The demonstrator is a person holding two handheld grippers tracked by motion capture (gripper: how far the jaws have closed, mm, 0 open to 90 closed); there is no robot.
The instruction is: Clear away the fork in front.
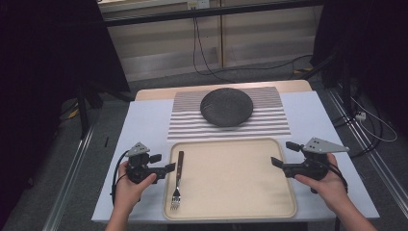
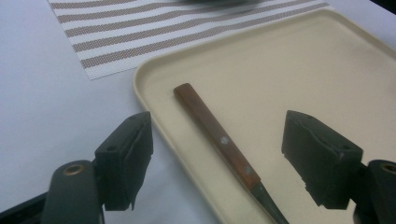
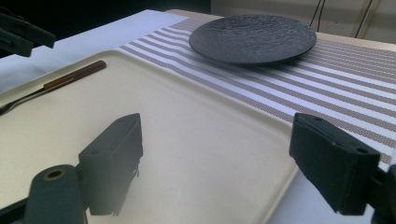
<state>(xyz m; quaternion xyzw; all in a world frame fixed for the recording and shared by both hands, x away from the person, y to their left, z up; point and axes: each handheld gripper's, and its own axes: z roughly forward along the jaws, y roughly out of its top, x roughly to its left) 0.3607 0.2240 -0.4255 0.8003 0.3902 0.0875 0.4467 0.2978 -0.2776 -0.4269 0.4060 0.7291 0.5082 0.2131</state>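
with both jaws wide and empty, the left gripper (image 1: 162, 163) hovered at nine o'clock of the tray (image 1: 231, 211), seemingly approaching the fork (image 1: 178, 179), which called for straddling its wooden handle, while the right gripper (image 1: 283, 154) waited at three o'clock.

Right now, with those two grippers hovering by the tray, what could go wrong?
Two likely risks. The fork lies flat near the tray's left rim, so the open left gripper might strike the rim or slip off the thin wooden handle. The dark plate rests on a striped mat beyond the tray; a reach by the open right gripper might drag the mat and shift the plate.
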